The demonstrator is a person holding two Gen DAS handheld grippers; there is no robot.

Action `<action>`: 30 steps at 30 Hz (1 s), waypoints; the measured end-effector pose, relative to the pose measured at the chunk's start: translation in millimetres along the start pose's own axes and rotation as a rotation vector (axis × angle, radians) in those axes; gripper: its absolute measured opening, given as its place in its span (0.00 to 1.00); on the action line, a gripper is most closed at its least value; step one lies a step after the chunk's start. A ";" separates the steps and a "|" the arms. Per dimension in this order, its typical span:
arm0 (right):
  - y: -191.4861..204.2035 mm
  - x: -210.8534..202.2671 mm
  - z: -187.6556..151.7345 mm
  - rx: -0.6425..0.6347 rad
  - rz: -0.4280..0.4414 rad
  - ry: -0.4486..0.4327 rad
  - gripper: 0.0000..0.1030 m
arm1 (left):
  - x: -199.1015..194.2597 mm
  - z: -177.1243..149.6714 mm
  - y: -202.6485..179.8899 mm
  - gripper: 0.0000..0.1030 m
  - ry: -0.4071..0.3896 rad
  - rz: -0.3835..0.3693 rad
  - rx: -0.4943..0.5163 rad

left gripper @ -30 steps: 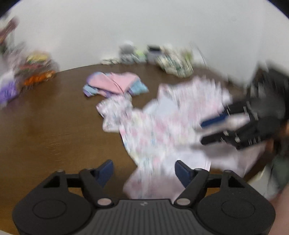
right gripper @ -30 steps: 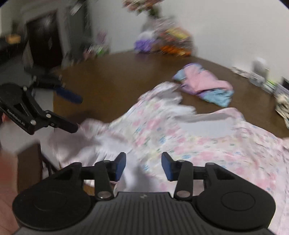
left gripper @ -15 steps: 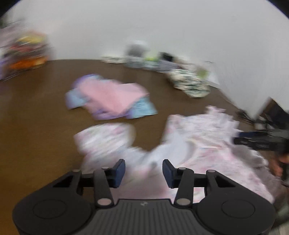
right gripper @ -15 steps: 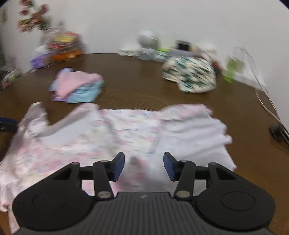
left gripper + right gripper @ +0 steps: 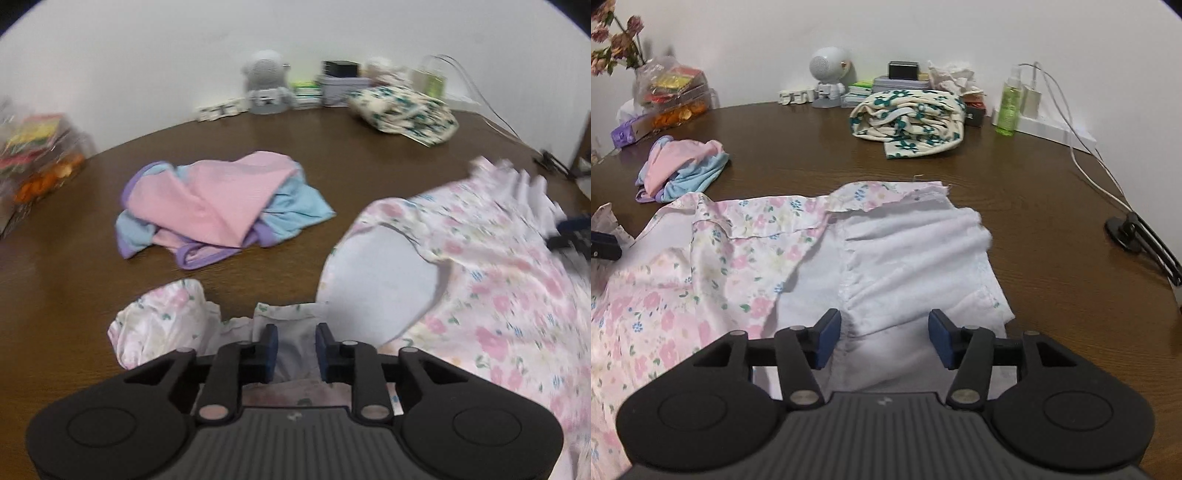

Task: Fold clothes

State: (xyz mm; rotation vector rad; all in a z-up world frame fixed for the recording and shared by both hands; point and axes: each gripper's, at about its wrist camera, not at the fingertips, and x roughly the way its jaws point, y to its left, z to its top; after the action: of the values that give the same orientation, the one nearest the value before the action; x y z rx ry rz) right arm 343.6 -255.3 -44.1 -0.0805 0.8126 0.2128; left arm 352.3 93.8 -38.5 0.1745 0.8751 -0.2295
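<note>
A pink floral dress [image 5: 683,280] lies spread across the near part of a brown table [image 5: 1034,206], its white lining [image 5: 908,258] turned up on the right side. The left gripper [image 5: 294,345] sits low over the dress's near edge, beside a puffed sleeve [image 5: 166,317]; its jaws are narrowed with pale cloth between the blue pads, though whether they actually pinch it cannot be told. The right gripper [image 5: 884,338] hovers over the white lining with its jaws wide apart, gripping nothing. Farther back on the left lies a crumpled pink and blue garment [image 5: 218,210], well apart from the dress. Toward the wall rests a cream bundle with teal flowers [image 5: 912,118]. Along the wall stand a small grey speaker [image 5: 827,74], a green bottle [image 5: 1008,103] and a white cable [image 5: 1086,162].
</note>
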 end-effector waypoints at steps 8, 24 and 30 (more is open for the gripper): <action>-4.9 -23.2 4.9 0.043 0.087 -0.050 0.55 | -1.8 39.3 -14.1 0.33 0.010 -0.179 -0.070; -2.1 61.3 69.1 0.218 0.314 0.061 0.45 | 61.4 66.6 -4.1 0.39 0.066 -0.284 -0.617; -14.9 73.9 66.1 0.319 0.387 0.044 0.14 | 65.9 66.5 -0.5 0.02 0.008 -0.290 -0.606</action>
State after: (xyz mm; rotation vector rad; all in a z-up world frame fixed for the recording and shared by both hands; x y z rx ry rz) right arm 443.2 -248.1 -52.7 0.3769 0.8931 0.4440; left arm 442.1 68.7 -47.8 -0.5188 0.9401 -0.2236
